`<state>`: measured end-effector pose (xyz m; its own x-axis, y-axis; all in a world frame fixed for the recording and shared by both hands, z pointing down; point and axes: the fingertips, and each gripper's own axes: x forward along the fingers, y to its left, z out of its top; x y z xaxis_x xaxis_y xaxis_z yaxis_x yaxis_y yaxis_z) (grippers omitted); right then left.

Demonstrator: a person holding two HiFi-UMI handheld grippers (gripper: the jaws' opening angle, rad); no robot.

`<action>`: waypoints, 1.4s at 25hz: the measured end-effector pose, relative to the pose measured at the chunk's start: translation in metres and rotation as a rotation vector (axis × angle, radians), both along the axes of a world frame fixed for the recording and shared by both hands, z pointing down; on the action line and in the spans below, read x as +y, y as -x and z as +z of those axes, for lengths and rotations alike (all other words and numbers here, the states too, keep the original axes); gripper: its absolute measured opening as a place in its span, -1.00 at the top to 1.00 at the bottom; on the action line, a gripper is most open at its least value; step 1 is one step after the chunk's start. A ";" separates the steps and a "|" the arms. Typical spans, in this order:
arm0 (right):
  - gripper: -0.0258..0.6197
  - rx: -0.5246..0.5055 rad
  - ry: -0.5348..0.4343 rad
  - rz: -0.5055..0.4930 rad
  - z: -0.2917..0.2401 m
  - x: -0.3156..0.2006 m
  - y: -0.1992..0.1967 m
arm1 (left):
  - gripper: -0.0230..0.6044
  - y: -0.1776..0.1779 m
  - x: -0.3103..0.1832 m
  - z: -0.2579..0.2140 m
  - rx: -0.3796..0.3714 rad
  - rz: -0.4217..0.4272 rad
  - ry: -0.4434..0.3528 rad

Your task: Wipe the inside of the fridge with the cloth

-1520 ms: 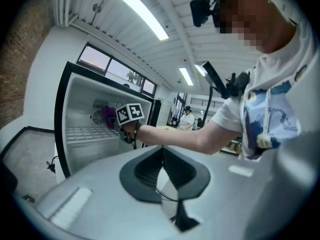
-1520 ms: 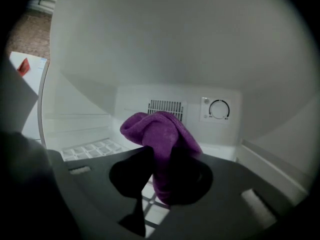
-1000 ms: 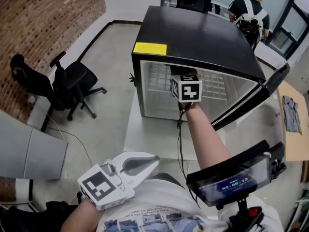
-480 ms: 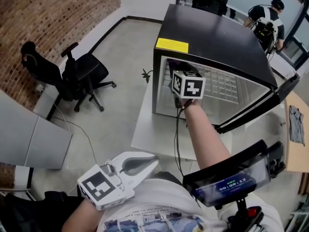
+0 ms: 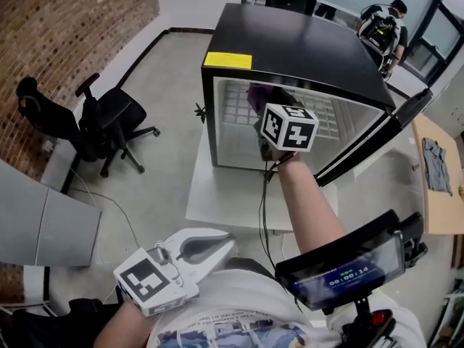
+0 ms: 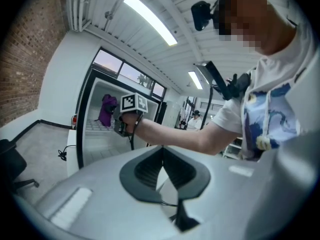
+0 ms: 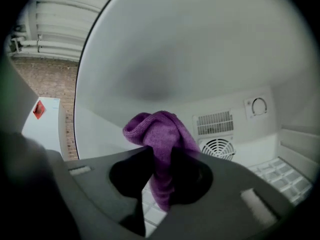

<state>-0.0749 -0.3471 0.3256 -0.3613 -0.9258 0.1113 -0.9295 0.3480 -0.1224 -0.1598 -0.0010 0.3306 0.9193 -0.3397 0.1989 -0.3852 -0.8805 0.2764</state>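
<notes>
Closest in, the left gripper hangs low by the person's waist, well apart from the work. Its own view shows the jaws pressed together with nothing between them. Beside it, at the person's chest, a dark screen sits on a mount.

From there the right forearm reaches forward over a white table to the fridge, which stands on that table. The fridge door is swung open to the right. The right gripper is at the fridge mouth with its marker cube just outside and its tips inside. Its jaws pinch the cloth in its middle; the purple cloth bunches above the jaws and hangs below them. In the head view the cloth shows high in the compartment, near the ceiling at the left half. Whether it touches a surface cannot be told.

Deeper in, a wire shelf spans the interior, and the back wall carries a round vent and a dial.

Beyond the table, a black chair stands on the floor near a brick wall. Behind the fridge a person stands by the windows.
</notes>
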 end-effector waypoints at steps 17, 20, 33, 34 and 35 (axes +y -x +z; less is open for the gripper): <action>0.67 0.276 0.010 0.396 0.013 0.030 -0.191 | 0.91 -0.043 0.004 0.001 0.013 0.192 -0.004; 0.67 0.287 0.052 0.383 0.032 0.025 -0.189 | 0.91 -0.042 0.000 0.000 0.004 0.190 -0.002; 0.67 0.309 0.091 0.246 0.046 0.004 -0.117 | 0.91 -0.024 -0.005 0.002 0.003 0.133 0.028; 0.67 0.314 0.092 0.236 0.046 0.004 -0.112 | 0.91 -0.022 -0.006 0.001 0.004 0.126 0.030; 0.67 0.318 0.091 0.227 0.045 0.003 -0.106 | 0.91 -0.020 -0.007 0.000 0.006 0.118 0.030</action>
<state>0.0309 -0.3445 0.3710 -0.0833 -0.9593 0.2697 -0.9780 0.1307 0.1627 -0.1399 -0.0080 0.3311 0.9537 -0.2228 0.2021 -0.2776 -0.9108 0.3056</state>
